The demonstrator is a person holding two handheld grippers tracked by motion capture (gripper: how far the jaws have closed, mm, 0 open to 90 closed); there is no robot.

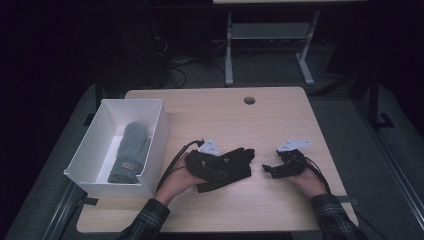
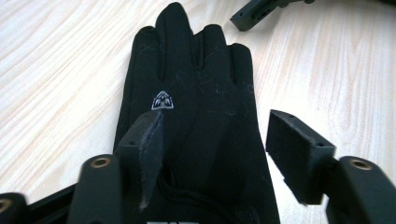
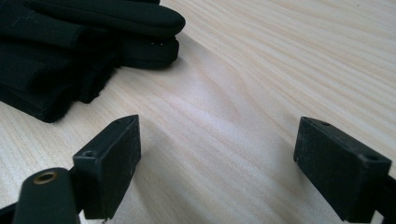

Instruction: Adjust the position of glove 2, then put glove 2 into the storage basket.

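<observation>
The left gripper (image 2: 212, 149) is standing with jaws parted over the cuff of the black glove (image 2: 191, 98) on the table (image 1: 280, 115), the right gripper (image 3: 217, 163) open and empty just beside it, so I'd be closing squarely on both layers before lifting toward the white box (image 1: 155, 130).

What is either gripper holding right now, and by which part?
Nothing. The left gripper stands open over the black glove's cuff end; the right gripper is open over bare table.

Left gripper (image 1: 226, 162) held low, jaws parted (one pad worn and frayed), forearm entering from below. Right gripper (image 1: 268, 170) level, pointing toward the left one, jaws spread wide, nothing between.
</observation>
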